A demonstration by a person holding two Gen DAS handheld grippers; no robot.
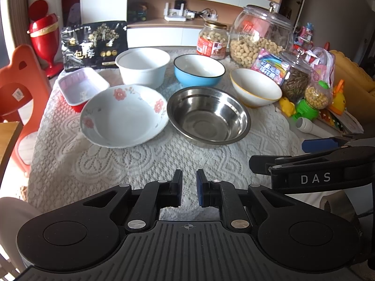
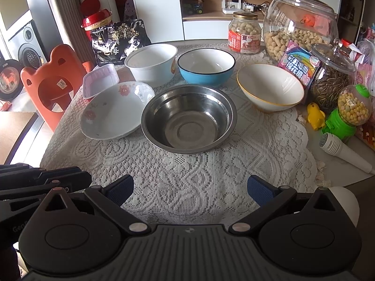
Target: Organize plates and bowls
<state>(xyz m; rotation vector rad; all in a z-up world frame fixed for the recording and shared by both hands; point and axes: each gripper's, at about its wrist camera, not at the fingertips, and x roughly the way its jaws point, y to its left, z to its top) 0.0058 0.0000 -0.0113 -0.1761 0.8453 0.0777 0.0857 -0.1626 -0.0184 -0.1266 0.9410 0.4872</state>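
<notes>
Steel bowl [image 2: 189, 118] sat mid-table beside the floral plate [image 2: 110, 114]; likely light, rigid and slippery, best pinched at its rim. Left gripper [image 1: 189, 188] was closed and empty, right gripper [image 2: 190, 190] spread wide, empty.

Far left: black snack bag [image 1: 93, 44]; far right: peanut jars [image 1: 260, 35], seed jar [image 2: 332, 84]; near right: toy microphone [image 2: 344, 152].
</notes>
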